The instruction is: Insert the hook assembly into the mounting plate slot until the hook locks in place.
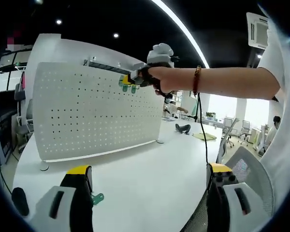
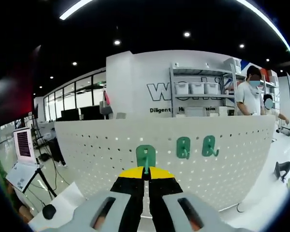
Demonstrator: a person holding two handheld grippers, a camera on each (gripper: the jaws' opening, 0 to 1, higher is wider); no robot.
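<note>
My left tongs (image 1: 150,186) hung wide open over the white surface (image 1: 145,169), gripping nothing, a small green hook piece (image 1: 97,197) lying just beside the left jaw, with bare room ahead. My right tongs (image 2: 146,176) were closed on the stem of a green plastic hook (image 2: 145,155), pressed against the white perforated mounting plate (image 2: 111,154) near its top edge. Two more green hooks (image 2: 196,147) hung to its right. Beyond stood a shelving rack (image 2: 198,96).
</note>
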